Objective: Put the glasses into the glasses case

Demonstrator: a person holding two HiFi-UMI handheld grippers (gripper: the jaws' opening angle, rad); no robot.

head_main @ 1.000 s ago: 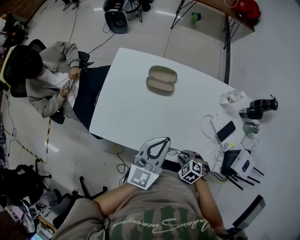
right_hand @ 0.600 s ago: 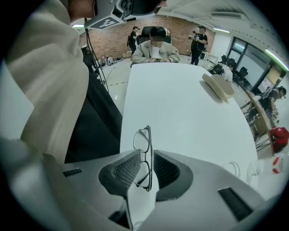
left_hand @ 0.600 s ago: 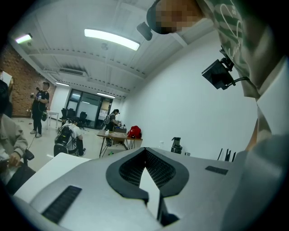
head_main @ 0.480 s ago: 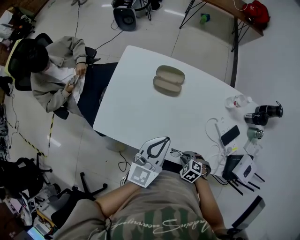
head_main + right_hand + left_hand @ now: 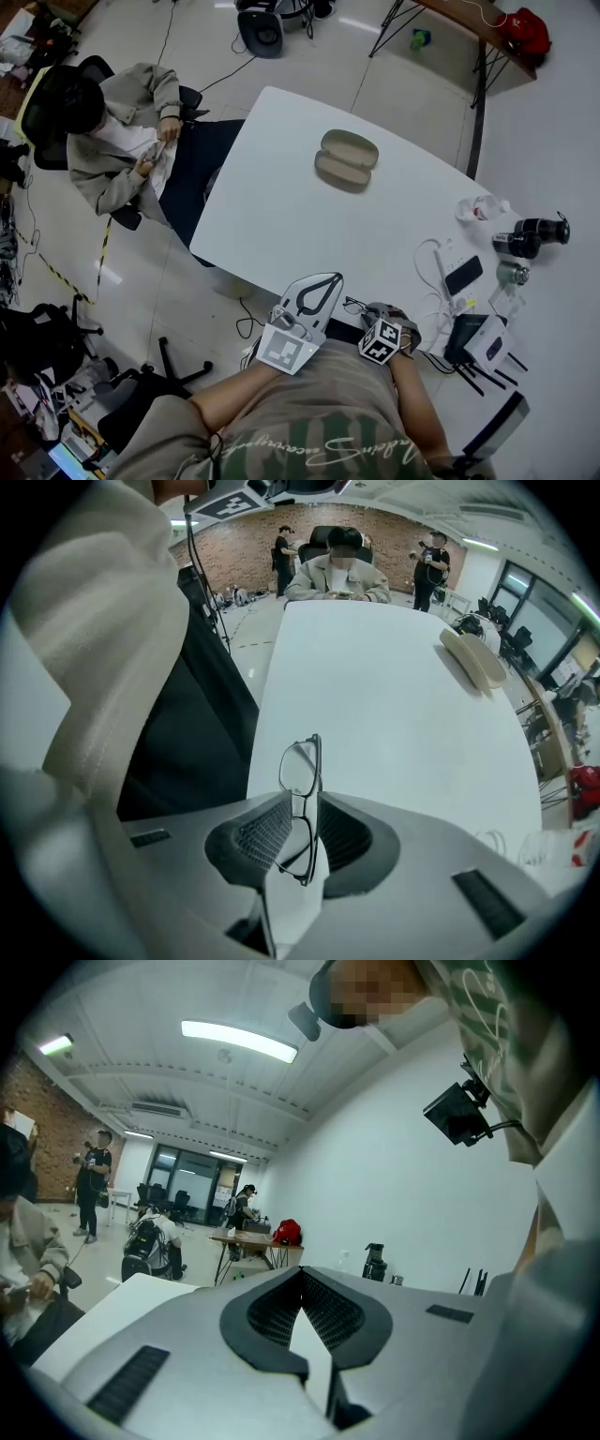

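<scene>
Shifted since the earlier frame: the white surface (image 5: 281,220) and the glasses case (image 5: 346,160) sit a little further right in the head view. Both hand-held grippers keep their place at bottom centre, close against the person's torso.

- Left hand-held gripper (image 5: 322,281): jaws closed tip to tip, with nothing between them. Its own view (image 5: 302,1274) looks out over the room, away from the surface.
- Right hand-held gripper (image 5: 367,309): jaws clamped on the glasses (image 5: 353,305). Its own view (image 5: 298,808) shows the thin dark frame (image 5: 300,794) standing on edge between the pads, one lens above the jaw tips and one below.
- Glasses: at the near edge of the surface, bottom centre of the head view, well apart from the case.
- Glasses case: tan, two halves side by side, upper centre of the head view. It appears at the upper right of the right gripper view (image 5: 473,656).
- Phone (image 5: 463,275), white cables (image 5: 427,258) and black bottles (image 5: 530,234): right edge of the surface.
- Seated person (image 5: 112,150): upper left, beside the surface.
</scene>
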